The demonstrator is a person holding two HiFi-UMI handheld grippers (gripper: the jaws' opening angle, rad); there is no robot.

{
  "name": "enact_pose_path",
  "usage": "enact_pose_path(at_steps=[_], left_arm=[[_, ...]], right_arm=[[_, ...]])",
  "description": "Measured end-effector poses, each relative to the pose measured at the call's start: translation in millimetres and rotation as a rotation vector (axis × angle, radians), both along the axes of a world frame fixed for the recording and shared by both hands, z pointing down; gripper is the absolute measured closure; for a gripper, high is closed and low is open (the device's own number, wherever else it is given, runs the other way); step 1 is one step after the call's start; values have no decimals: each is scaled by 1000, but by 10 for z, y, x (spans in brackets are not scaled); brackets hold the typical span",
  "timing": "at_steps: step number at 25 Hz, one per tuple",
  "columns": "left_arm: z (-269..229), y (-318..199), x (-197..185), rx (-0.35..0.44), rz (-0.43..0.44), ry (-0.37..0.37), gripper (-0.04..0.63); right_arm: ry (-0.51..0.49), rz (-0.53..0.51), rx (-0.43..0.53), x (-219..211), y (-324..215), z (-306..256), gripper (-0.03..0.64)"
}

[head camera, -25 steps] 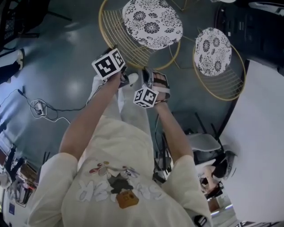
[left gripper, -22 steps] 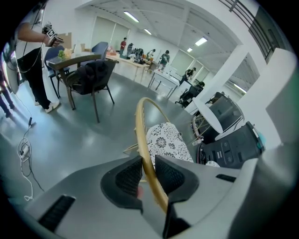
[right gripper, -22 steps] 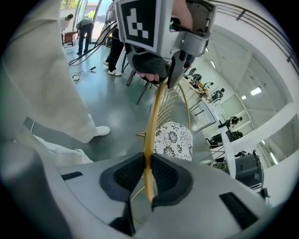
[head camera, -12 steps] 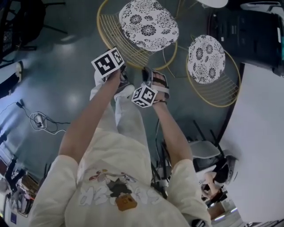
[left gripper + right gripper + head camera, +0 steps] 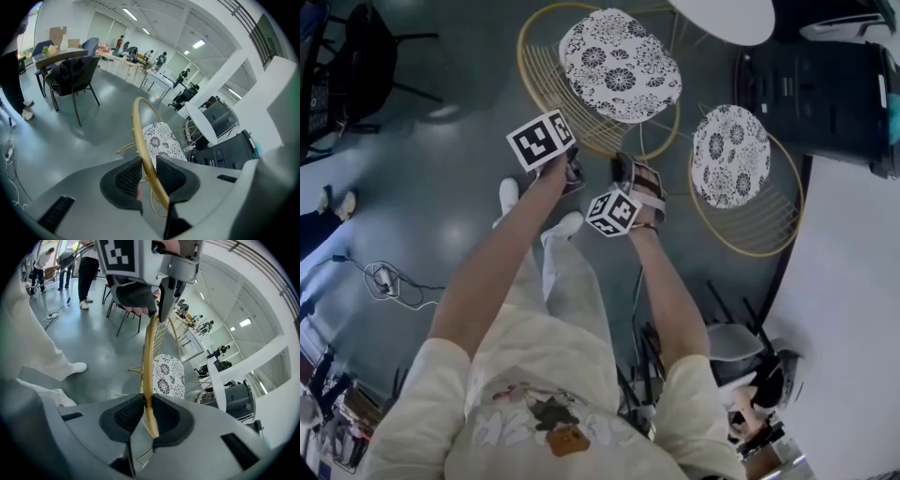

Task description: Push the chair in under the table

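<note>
The gold wire chair [image 5: 531,75] with a black-and-white patterned cushion [image 5: 619,52] stands just short of the round white table [image 5: 724,17]. My left gripper [image 5: 572,171] is shut on the chair's back rim [image 5: 140,136]; its jaws have just eased open slightly, and the rim still lies between the pads. My right gripper [image 5: 639,180] is shut on the same rim [image 5: 149,357], a little to the right. In the right gripper view the left gripper [image 5: 150,301] shows higher along the hoop. The table edge [image 5: 201,124] lies beyond the cushion [image 5: 161,140].
A second gold chair with a patterned cushion [image 5: 729,155] stands to the right. A black machine [image 5: 825,84] sits behind it, and a white surface [image 5: 853,309] runs along the right. A cable [image 5: 389,281] lies on the floor. A dark chair [image 5: 70,77] stands far left.
Both grippers and the chair have moved forward toward the round white table, which has come into view at the top. The person's feet have stepped along behind.
</note>
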State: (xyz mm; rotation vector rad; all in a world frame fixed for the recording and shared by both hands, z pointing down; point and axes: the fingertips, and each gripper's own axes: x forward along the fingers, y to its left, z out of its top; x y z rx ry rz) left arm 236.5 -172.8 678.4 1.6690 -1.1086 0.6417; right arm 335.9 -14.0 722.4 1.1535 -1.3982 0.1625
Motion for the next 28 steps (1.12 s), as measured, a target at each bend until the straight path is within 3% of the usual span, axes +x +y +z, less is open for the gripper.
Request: enact_pose_path(at_steps=[10, 16, 22, 28], left_arm=[[-25, -356, 446, 17, 19, 59, 500], [1, -466, 636, -16, 28, 92, 497], [38, -438, 688, -33, 83, 143, 495], [0, -390, 709, -20, 159, 189, 480]], right_arm=[[33, 39, 12, 450, -371, -31, 554], [55, 55, 16, 645, -501, -22, 552], [49, 91, 16, 637, -477, -26, 548], [-13, 82, 90, 384, -555, -228, 539]])
